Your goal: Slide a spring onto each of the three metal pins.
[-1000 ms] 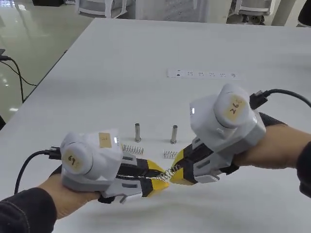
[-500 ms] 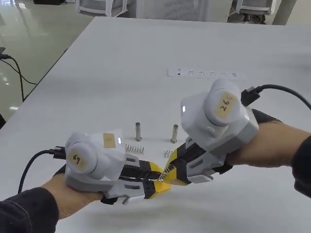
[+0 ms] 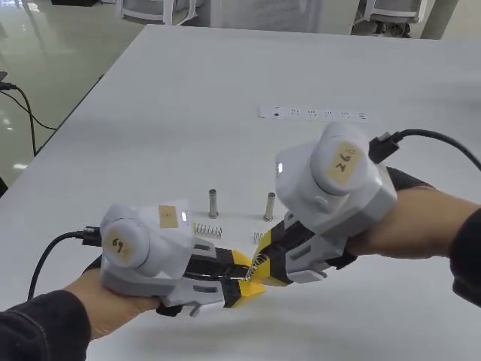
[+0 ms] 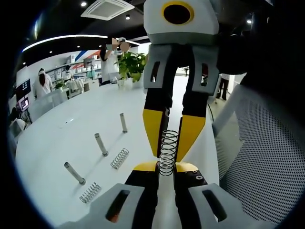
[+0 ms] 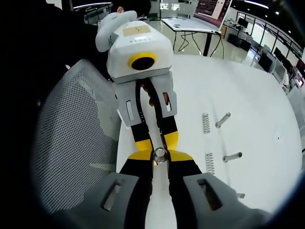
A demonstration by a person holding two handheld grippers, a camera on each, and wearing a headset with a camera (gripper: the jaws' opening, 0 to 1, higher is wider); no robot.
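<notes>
A short spring [image 3: 258, 265] hangs just above the table between my two grippers, which face each other tip to tip. My left gripper [image 3: 246, 282] holds its near end, as its own view shows the spring [image 4: 167, 151] rising from its shut jaws. My right gripper [image 3: 264, 265] closes on the other end; its view looks down the spring's ring [image 5: 160, 154]. Three upright metal pins [image 4: 123, 122] [image 4: 100, 144] [image 4: 75, 172] stand bare on the white table. Two loose springs [image 3: 208, 230] [image 3: 261, 237] lie in front of the pins [image 3: 213, 203] [image 3: 270, 206].
A white power strip [image 3: 316, 115] lies farther back on the table [image 3: 188, 98]. The table's left edge drops to the floor, where a black cable [image 3: 26, 113] runs. A mesh chair [image 5: 71, 133] sits behind the grippers. People stand far off [image 4: 43, 81].
My right gripper has moved left and closer to the left gripper, so less of the spring shows between their tips. The pins and loose springs have not moved.
</notes>
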